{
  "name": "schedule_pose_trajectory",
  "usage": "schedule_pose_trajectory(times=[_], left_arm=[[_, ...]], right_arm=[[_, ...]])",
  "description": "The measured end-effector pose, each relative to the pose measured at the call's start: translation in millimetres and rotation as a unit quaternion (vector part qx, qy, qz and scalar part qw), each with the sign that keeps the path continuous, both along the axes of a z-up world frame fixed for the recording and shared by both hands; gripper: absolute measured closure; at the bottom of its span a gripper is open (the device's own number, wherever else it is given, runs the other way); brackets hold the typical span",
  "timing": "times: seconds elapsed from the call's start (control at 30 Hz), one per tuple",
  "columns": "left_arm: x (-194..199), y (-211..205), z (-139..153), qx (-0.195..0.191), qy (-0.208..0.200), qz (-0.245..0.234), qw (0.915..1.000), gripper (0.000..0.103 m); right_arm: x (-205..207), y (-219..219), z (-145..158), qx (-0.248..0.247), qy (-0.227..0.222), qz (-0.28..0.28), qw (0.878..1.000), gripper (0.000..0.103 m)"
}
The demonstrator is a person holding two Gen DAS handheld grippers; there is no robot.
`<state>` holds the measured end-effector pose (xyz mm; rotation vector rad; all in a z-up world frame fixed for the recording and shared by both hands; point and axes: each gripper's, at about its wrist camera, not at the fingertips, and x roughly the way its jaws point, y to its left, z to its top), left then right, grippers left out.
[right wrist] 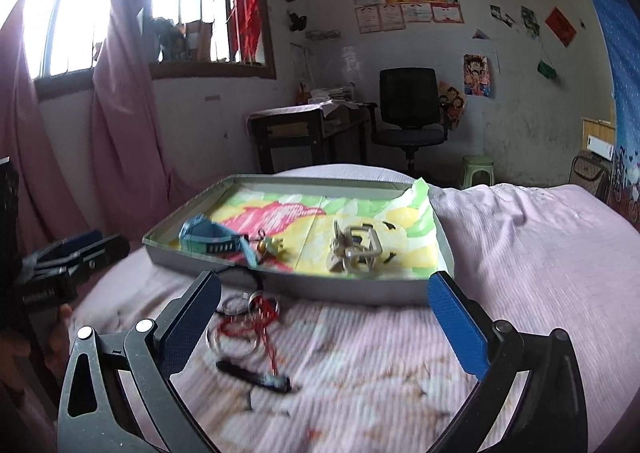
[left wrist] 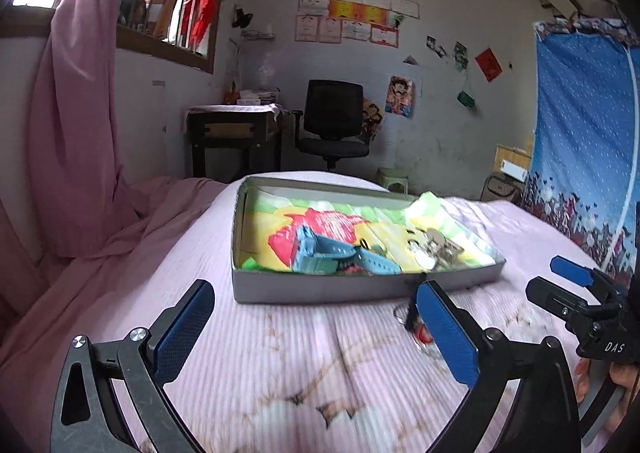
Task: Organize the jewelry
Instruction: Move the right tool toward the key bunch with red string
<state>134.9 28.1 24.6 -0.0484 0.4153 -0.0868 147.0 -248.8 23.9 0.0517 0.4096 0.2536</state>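
- Both grippers are standing with fingers spread wide and nothing between them: the left gripper (left wrist: pixel 316 327) is hovering over bare pink bedspread (left wrist: pixel 260 365), and the right gripper (right wrist: pixel 326 323) is framing the loose pieces on the bed.
- Nearest, at about 7 o'clock in the right wrist view, a black bar-shaped piece (right wrist: pixel 254 373) is lying on the bedspread; I cannot tell what it is.
- Just beyond it, around 9 o'clock, silver rings tangled with red cord (right wrist: pixel 246 319) are still waiting outside the tray.
- Farther, toward 12 o'clock, the grey tray (right wrist: pixel 344 287) is already holding a blue watch (right wrist: pixel 214 239) on its left and a metal cluster (right wrist: pixel 356 249) on its right.
- Judging by this, the sorting is partly done; the bed pieces remain.
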Motion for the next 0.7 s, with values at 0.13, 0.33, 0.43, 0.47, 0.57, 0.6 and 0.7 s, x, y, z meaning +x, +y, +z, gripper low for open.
schedule_pose_trajectory(times=[0.13,0.33,0.43,0.47,0.57,0.6,0.7], left_arm=[[-7.7,-2.5,-7.7,0.005,0.016,-0.003,0.9999,0.001],[-9.2,-5.5,-17.2,0.012,0.039,-0.004,0.9992,0.001],[-7.5,-7.1,-19.2,0.015,0.048,-0.008,0.9987,0.001],[-7.1,-7.2,-20.2,0.015,0.052,-0.01,0.9985,0.001],[-2.8,-9.5,-23.2,0.014,0.065,-0.021,0.9976,0.001],[-1.5,-9.8,-24.8,0.013,0.068,-0.024,0.9973,0.001],[2.8,-11.2,-28.4,0.008,0.077,-0.034,0.9964,0.001]], right_arm=[[-14.2,-4.5,-4.6,0.0,0.011,0.0,1.0,0.001],[-22.1,-12.6,-9.8,0.007,0.032,-0.001,0.999,0.001],[-20.9,-15.1,-15.0,0.012,0.048,0.001,0.999,0.001],[-20.1,-15.5,-17.1,0.013,0.054,0.003,0.998,0.001],[-15.1,-18.8,-23.2,0.018,0.076,0.011,0.997,0.001],[-13.1,-19.0,-25.8,0.02,0.083,0.014,0.996,0.001],[-5.9,-19.7,-33.1,0.026,0.107,0.023,0.994,0.001]])
